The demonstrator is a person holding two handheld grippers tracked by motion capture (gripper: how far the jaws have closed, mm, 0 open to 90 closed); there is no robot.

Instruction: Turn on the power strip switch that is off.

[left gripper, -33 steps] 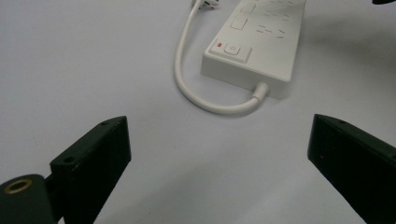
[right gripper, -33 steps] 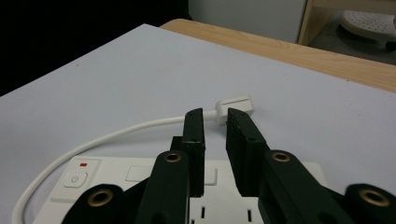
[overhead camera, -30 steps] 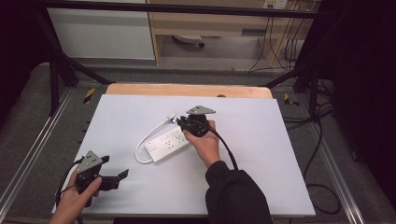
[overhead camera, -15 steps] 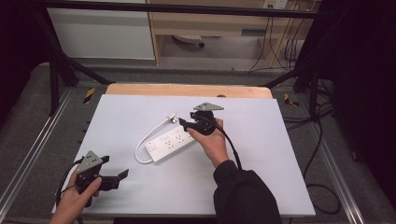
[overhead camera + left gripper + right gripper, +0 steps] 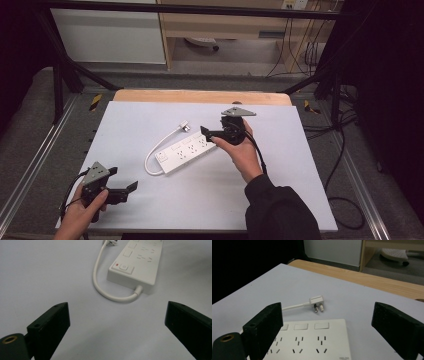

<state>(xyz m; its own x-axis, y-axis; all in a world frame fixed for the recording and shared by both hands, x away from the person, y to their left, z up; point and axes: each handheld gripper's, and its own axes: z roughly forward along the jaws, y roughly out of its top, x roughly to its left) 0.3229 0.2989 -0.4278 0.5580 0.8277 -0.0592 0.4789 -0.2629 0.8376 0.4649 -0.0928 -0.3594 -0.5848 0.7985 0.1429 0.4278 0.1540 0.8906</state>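
**Right gripper off the strip**

We see the power strip (image 5: 184, 152) flat mid-table, its plug (image 5: 184, 127) lying just beyond it. Our right gripper (image 5: 210, 133) hovers at the strip's right end; jaws have just been opening, nothing between them. Left gripper (image 5: 126, 191) sits near-left, jaws wide, empty, well apart from the strip.

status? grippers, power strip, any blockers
Right gripper open over the strip's end, jaws just opened, nothing between them. Left gripper open, idle near the table edge. Power strip flat, plug loose beside it. Nothing in the way.
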